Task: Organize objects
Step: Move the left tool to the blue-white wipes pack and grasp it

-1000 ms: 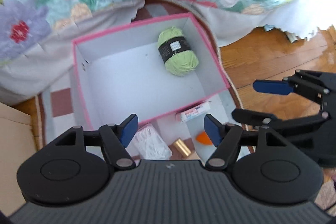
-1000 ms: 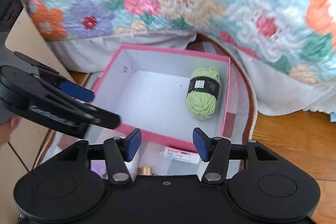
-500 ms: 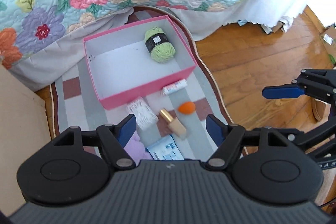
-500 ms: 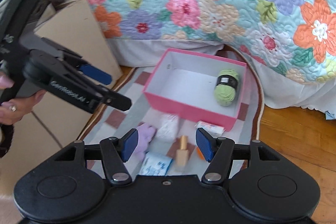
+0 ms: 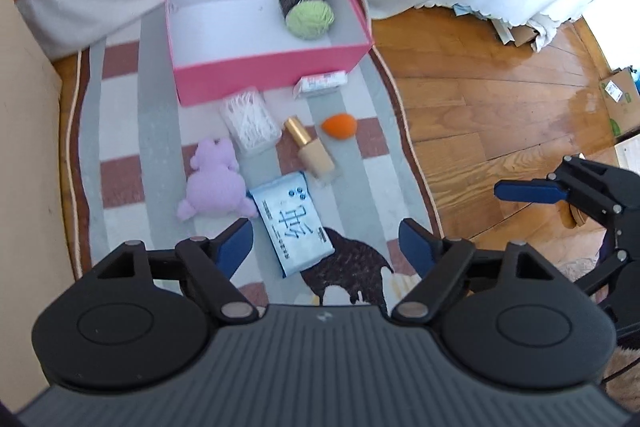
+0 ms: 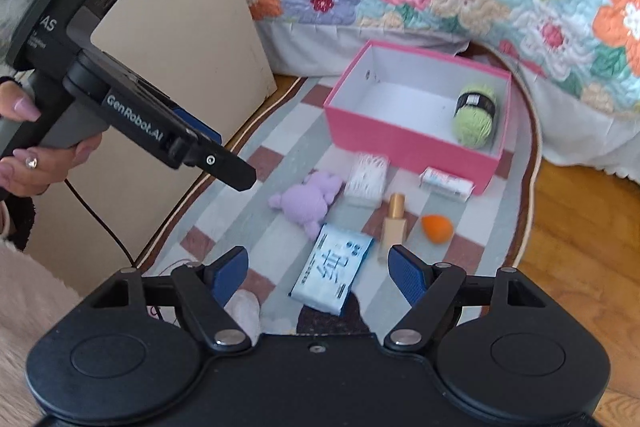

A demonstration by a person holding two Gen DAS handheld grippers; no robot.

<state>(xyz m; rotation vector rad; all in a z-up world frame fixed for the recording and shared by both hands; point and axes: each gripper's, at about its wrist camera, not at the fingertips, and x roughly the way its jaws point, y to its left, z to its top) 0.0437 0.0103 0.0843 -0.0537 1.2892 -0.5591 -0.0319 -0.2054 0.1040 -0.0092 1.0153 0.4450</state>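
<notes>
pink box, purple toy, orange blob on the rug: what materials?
Pink box: likely cardboard, matte, going by its thin, stiff, white-lined walls.
Purple toy: plush fabric, with a fuzzy, soft-edged surface.
Orange blob: probably foam, maybe a makeup sponge; smooth, matte teardrop with no shine. Silicone can't be ruled out.

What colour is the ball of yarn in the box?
Light green yarn with a black label band; the left wrist view shows it best.

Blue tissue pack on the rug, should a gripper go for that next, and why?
Probably yes: lower the left gripper onto the blue tissue pack. Its jaws are opening with nothing between them, the pack lies nearest below, and only the green yarn is in the pink box.
</notes>
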